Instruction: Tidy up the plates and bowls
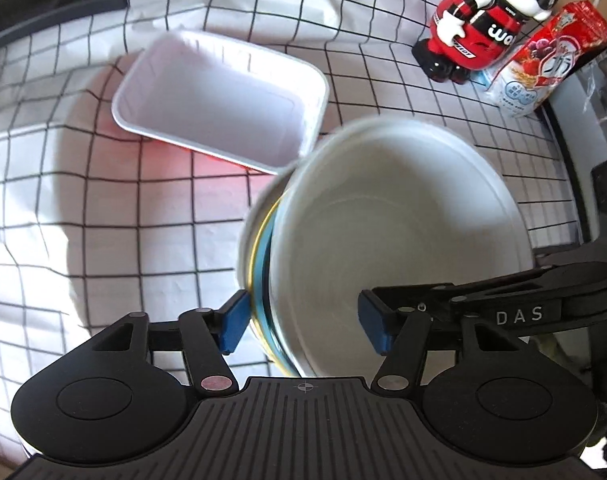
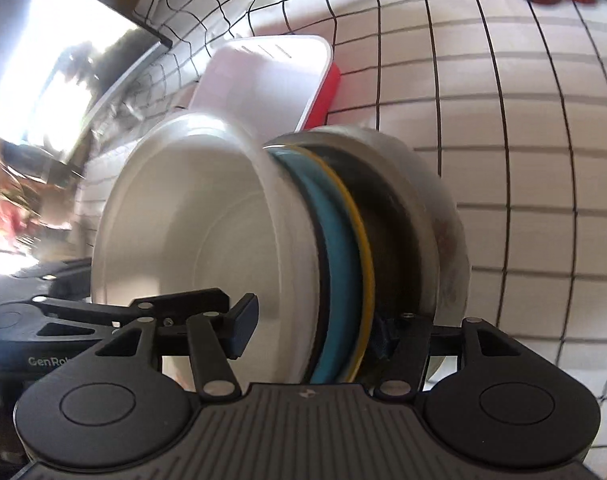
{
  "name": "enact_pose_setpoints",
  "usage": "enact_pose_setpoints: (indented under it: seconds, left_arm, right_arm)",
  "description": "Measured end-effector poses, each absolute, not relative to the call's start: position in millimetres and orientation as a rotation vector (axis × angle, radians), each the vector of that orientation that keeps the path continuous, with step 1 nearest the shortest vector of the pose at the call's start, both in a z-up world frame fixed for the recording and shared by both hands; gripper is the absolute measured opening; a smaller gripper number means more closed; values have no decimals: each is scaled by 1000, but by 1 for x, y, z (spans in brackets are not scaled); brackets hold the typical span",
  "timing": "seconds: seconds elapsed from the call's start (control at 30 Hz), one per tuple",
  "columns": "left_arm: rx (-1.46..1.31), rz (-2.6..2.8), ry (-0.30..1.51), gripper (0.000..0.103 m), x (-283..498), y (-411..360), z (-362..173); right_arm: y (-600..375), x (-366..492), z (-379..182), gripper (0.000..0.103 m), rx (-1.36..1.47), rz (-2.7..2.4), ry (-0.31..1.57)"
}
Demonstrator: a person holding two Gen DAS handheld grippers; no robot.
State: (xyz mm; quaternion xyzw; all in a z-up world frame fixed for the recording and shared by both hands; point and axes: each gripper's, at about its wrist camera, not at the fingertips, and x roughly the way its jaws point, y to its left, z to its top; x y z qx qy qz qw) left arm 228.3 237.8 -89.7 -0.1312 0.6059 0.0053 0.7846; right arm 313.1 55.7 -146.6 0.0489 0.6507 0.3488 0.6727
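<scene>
A stack of dishes is held on edge between both grippers: a white plate (image 1: 399, 220) in front, then a blue dish with a yellow rim (image 1: 261, 248) and a white bowl behind. In the right wrist view the white plate (image 2: 207, 232), the blue dish (image 2: 339, 248) and a dark-lined white bowl (image 2: 435, 216) show side by side. My left gripper (image 1: 303, 326) straddles the stack's edge, jaws wide. My right gripper (image 2: 315, 330) straddles it from the other side, with the right pad hidden behind the dishes. Motion blur smears the rims.
A white rectangular tub (image 1: 223, 100) with a red outside lies on the checked tablecloth (image 1: 103, 220) beyond the stack; it also shows in the right wrist view (image 2: 263, 80). A red and white toy figure (image 1: 487, 16) and a snack bag (image 1: 543, 60) stand at the far right.
</scene>
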Motion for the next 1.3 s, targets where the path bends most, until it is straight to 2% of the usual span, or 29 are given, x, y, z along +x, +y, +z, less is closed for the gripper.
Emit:
enact_pose_setpoints:
  seconds: [0.17, 0.33, 0.57, 0.67, 0.87, 1.03, 1.1, 1.17, 1.23, 1.3]
  left_arm:
    - [-154, 7, 1286, 44, 225, 228, -87]
    - [-148, 7, 1261, 30, 222, 230, -85]
    - [-155, 24, 1182, 30, 212, 231, -77]
    - [-179, 19, 1150, 29, 210, 232, -75]
    - [-209, 11, 1076, 28, 207, 232, -73]
    - [-281, -17, 1042, 28, 204, 237, -68]
    - [-296, -11, 1037, 28, 203, 239, -67]
    - [-311, -3, 1038, 28, 203, 241, -68]
    - [-333, -1, 1047, 26, 203, 245, -70]
    - [-366, -4, 1060, 24, 203, 249, -73]
  right_arm:
    - [57, 318, -144, 58, 81, 768, 1450]
    - [61, 316, -138, 58, 28, 750, 1457]
    - [61, 302, -108, 65, -111, 691, 1305]
    - [56, 296, -98, 73, -139, 663, 1249]
    - [29, 290, -83, 76, -30, 544, 1072]
    - [16, 291, -88, 75, 8, 561, 1137]
    - [18, 288, -91, 67, 8, 566, 1148]
    - [20, 284, -92, 49, 2, 579, 1163]
    - [24, 280, -93, 43, 8, 601, 1178]
    - [27, 276, -89, 42, 6, 608, 1172]
